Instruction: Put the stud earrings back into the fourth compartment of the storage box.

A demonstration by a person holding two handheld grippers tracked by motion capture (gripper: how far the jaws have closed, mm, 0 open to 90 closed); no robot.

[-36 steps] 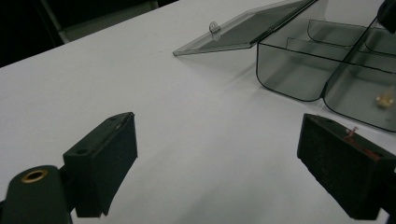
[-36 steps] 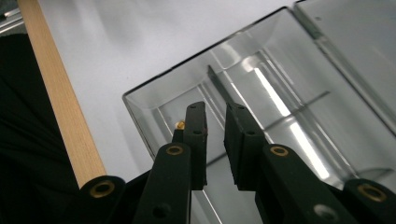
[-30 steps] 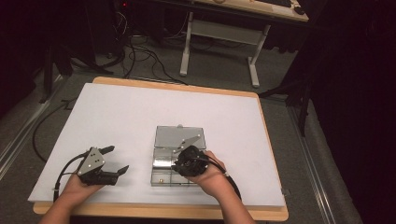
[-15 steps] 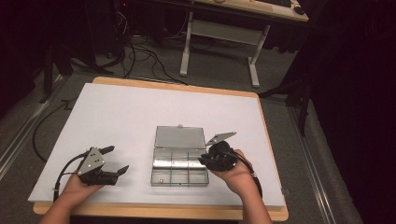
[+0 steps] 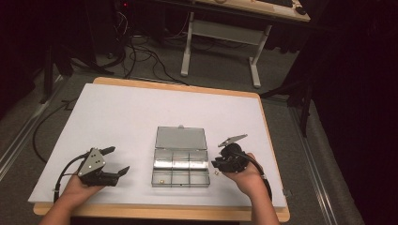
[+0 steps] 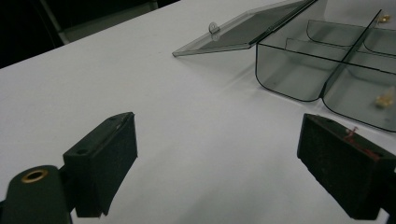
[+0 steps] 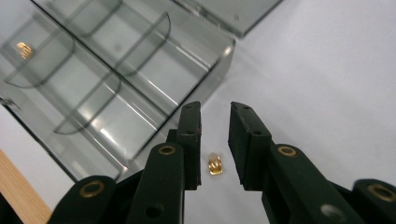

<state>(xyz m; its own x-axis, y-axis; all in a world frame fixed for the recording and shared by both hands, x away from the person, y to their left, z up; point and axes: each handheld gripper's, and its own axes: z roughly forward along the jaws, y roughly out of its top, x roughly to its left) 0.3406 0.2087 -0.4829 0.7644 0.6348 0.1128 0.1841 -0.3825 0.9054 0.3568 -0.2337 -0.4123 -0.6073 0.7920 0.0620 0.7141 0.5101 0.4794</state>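
Observation:
A clear compartment box (image 5: 180, 168) lies at the middle of the white board, its lid (image 5: 180, 138) folded open on the far side. A small brass piece (image 5: 162, 179) sits in a near-left compartment (image 7: 24, 49). Another brass piece (image 7: 215, 164) lies on the board just right of the box (image 5: 216, 173). My right gripper (image 7: 215, 112) points down over it. Its jaws have just been opening, and the piece lies between them without either pad touching it. My left gripper (image 5: 120, 159) rests left of the box, open wide and with nothing between its jaws (image 6: 217, 126).
The white board (image 5: 141, 117) lies on a wooden table whose edge (image 5: 164, 212) runs along the near side. Behind the table are floor cables and a desk's white legs (image 5: 187, 47).
My right gripper has moved from over the box to the right and now stands over the board beside it. The left gripper has kept still.

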